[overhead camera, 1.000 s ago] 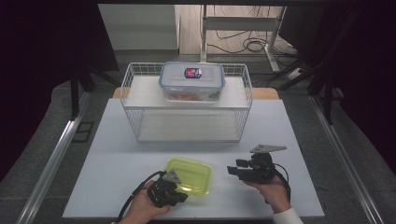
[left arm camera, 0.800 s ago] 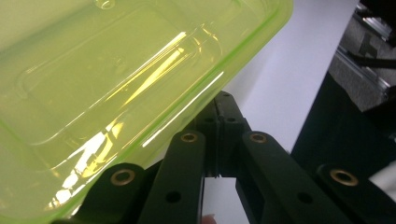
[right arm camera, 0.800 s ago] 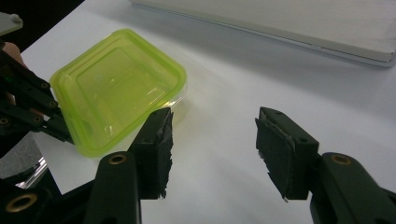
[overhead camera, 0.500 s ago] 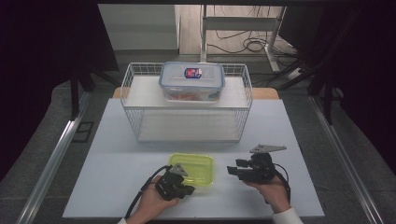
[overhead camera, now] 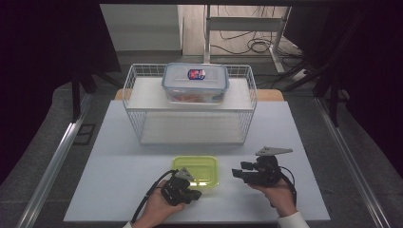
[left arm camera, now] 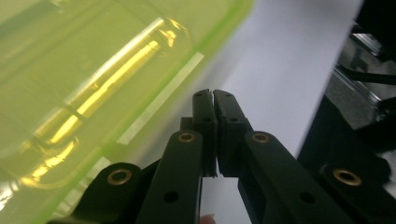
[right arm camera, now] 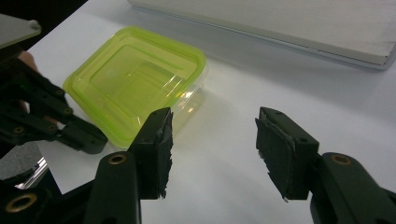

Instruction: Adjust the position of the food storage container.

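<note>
A: Near edge first, what's the left gripper [overhead camera: 183, 189] doing?

B: Jaws together, nothing between them. In the left gripper view the tips meet just beside the green container [left arm camera: 79, 88], whose side is blurred and cut off by the frame. Can't tell if they touch it.

A: Where's the container exactly?

B: On the white bench [overhead camera: 119, 161], near the front, btwn the two grippers, lid on, sitting flat. In the high view the left gripper overlaps its near left corner, so that corner's hidden.

A: Right gripper [overhead camera: 244, 174]?

B: Jaws apart, nothing btwn them, pointing across twd the container but clear of it. The hand [overhead camera: 278, 194] holding it is cut off at the bottom edge.

A: Farther back?

B: Wire basket [overhead camera: 135, 99] w/ a shelf, a clear lidded box [overhead camera: 195, 81] on top. Contents reddish, too small to make out; same for the label on its lid.
</note>
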A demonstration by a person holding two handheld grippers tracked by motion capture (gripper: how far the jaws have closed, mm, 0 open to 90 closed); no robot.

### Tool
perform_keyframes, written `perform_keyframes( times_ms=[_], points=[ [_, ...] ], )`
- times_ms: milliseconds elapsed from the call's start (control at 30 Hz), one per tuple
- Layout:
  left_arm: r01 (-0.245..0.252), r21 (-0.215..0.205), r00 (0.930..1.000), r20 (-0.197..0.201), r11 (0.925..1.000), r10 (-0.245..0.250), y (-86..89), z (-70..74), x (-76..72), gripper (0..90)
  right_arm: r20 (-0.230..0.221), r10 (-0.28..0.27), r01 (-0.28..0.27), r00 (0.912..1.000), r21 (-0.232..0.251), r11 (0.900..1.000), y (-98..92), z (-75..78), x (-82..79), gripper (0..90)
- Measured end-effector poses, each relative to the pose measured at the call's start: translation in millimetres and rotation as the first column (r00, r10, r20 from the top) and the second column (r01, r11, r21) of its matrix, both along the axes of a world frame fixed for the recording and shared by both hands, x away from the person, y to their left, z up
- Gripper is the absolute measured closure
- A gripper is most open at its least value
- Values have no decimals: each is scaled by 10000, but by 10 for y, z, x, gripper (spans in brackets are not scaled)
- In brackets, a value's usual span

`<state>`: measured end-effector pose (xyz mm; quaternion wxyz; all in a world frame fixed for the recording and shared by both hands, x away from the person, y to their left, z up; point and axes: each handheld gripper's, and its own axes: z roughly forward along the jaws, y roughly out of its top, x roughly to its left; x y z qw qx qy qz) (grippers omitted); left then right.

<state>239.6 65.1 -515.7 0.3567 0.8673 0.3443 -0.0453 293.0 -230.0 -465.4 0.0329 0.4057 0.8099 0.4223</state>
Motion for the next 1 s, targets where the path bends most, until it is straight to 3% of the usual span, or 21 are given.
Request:
perform_keyframes(
  times_ms=[200, 333, 500, 633, 700, 800, 1000],
  points=[
    [79, -543, 10000, 19, 9985, -78, 213, 182, -143, 833, 2, -5, 5, 10000, 19, 10000, -29, 9, -3, 450],
    [-414, -863, 9984, 359, 9954, 447, 399, 386, -202, 678, -3, -69, 69, 10000, 37, 10000, -50, 9, -3, 443],
    [-970, -968, 9944, 317, 9906, 1005, 610, 505, -150, 479, -5, -45, 45, 10000, 64, 10000, -47, 16, -3, 434],
    [-1668, -804, 9850, 307, 9827, 1697, 788, 515, -20, 331, -25, -102, 102, 9999, 73, 9999, -47, 9, 2, 429],
    [-1898, -781, 9811, 222, 9787, 1920, 870, 494, 40, 297, -28, -147, 147, 9999, 93, 9998, -51, 9, 6, 426],
    [-2446, -737, 9694, 14, 9668, 2454, 987, 426, 132, 263, -44, -158, 159, 9999, 137, 9998, -51, 4, 12, 421],
    [-2630, -610, 9648, -130, 9629, 2627, 1019, 358, 197, 239, -105, -19, 20, 9999, 115, 9999, -17, -10, 12, 414]
  ],
)
